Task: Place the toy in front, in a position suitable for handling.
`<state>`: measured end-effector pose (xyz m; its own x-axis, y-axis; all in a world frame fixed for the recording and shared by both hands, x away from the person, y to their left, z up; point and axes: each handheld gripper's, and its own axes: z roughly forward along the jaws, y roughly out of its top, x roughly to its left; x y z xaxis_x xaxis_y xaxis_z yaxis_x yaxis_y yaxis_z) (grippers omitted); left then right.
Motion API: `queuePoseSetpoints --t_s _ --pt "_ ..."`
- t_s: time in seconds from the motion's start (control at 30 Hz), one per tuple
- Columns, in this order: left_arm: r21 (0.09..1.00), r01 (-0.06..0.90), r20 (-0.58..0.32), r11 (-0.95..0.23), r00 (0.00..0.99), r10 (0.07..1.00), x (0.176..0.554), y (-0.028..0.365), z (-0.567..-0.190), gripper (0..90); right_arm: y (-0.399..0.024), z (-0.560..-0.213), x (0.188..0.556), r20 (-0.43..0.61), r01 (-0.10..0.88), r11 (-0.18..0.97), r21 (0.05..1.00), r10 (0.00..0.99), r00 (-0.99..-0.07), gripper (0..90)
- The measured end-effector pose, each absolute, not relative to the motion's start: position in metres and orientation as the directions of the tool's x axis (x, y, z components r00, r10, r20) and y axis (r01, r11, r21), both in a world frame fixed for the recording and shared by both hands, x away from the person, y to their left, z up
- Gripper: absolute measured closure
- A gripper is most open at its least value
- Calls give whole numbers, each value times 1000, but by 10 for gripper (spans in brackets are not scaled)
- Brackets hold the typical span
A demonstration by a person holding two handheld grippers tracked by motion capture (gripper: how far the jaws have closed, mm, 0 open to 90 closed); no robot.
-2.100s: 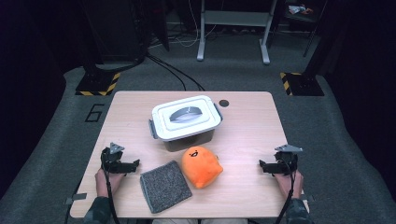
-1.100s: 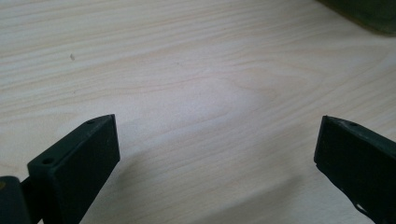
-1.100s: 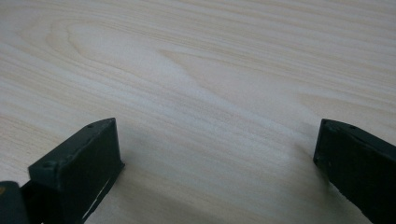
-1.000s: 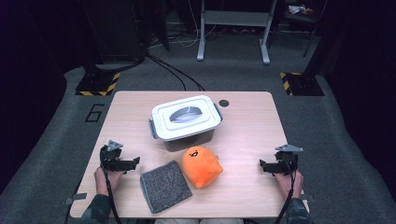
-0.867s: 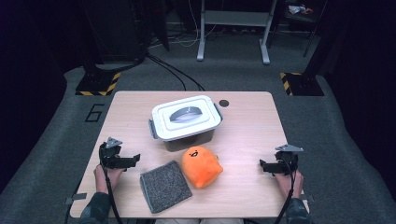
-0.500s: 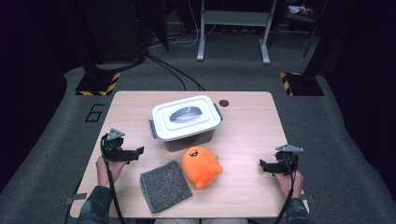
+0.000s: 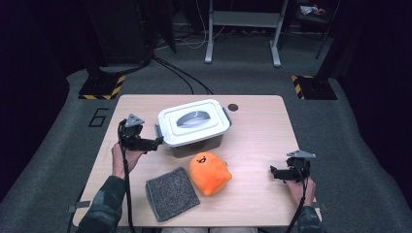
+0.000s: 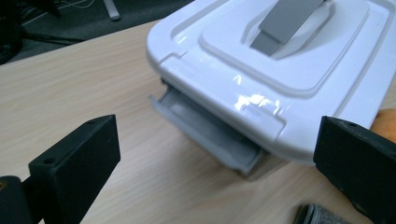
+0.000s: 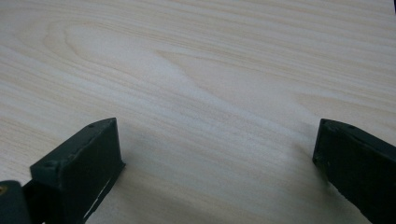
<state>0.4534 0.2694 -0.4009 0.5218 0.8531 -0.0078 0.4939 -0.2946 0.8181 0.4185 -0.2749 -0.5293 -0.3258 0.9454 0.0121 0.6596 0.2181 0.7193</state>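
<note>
1. Box [image 7: 194,125]: the white lidded box sits in the upper middle of the table [image 7: 252,126] in the high view, its grey handle [image 7: 193,118] lying flat in the lid's recess.
2. Your left gripper [image 7: 156,141] is at the left of the frame, just beside the box's left end, with its jaws spread wide and nothing between them.
3. In the left gripper view the box's near end sits between your jaws at mid frame, and its grey side latch [image 8: 205,133] stands swung out from the wall, below the lid's edge. The jaws do not touch it.
4. Your right gripper [image 7: 273,172] rests at the lower right of the high view, well apart from the box. Its jaws are also released wide, with bare wood between them in the right gripper view.
5. An orange plush toy [image 7: 208,172] lies below the box in the lower middle of the frame, and a grey cloth [image 7: 171,193] lies just beside it to the left.
6. A small dark round mark [image 7: 233,107] shows on the table just to the upper right of the box.
</note>
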Motion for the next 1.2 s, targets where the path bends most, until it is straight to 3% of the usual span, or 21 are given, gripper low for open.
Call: queuePoseSetpoints --t_s 0.37,0.57,0.8,0.83,1.03,1.13,1.2 --pt "807 471 22 -355 576 817 478 239 -387 27 -274 -529 418 15 663 211 718 948 -319 7" --pt "805 474 -4 -356 605 796 490 225 -385 69 -274 -529 418 14 663 211 719 948 -318 7" --pt "798 470 -8 -377 634 773 503 210 -389 188 -274 -529 418 14 662 212 719 948 -318 8" --pt "797 468 -7 -380 637 771 506 207 -391 254 -274 -529 418 14 663 211 719 948 -318 8" --pt "809 468 -32 -355 639 769 511 203 -395 406 -274 -529 418 14 662 211 719 948 -318 8" --pt "800 451 0 -395 659 752 512 198 -397 453 -274 -529 418 13 662 212 719 948 -318 8" --pt "792 454 7 -407 660 751 512 196 -397 548 -274 -529 418 13 662 212 719 948 -318 8"
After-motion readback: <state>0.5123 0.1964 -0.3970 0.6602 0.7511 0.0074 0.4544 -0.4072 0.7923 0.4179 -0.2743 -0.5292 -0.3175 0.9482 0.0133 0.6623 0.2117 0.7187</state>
